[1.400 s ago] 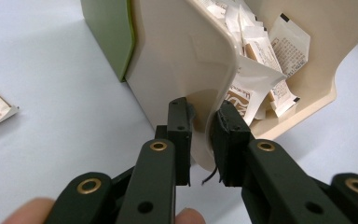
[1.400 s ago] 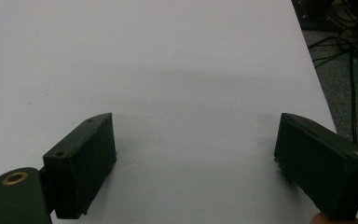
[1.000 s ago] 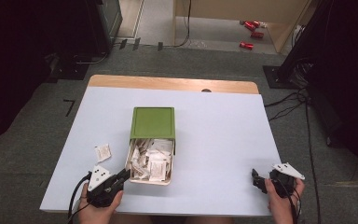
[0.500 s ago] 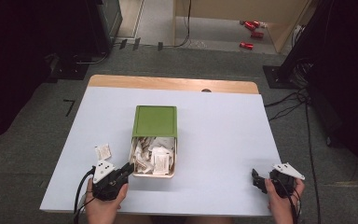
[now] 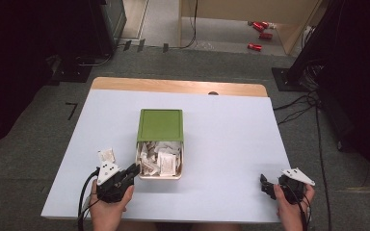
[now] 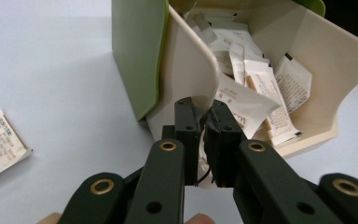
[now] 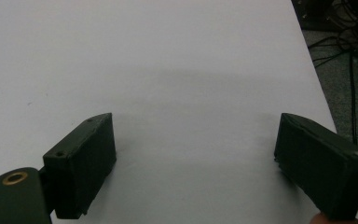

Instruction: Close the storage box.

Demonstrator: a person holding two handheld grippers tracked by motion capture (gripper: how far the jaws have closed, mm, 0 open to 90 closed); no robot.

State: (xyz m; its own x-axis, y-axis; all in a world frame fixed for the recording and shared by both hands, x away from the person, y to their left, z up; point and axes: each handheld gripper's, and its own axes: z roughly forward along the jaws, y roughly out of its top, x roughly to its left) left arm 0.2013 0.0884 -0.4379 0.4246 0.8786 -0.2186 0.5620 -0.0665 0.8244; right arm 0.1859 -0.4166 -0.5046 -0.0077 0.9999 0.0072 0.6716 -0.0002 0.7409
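Left tongs (image 6: 205, 122) pinch the near wall of the cream box (image 6: 186, 70), packets (image 6: 261, 88) just behind it. My right tongs (image 7: 196, 163) stand wide open over the bare table (image 7: 168, 60).

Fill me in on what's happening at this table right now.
A person works with a gripper in each hand. The left gripper has its jaws shut on the near wall of the cream box, which is full of white sachets and has its green lid slid partway back. One loose sachet lies on the white table just left of the box. The right gripper rests near the table's front right corner, jaws wide open and holding nothing.
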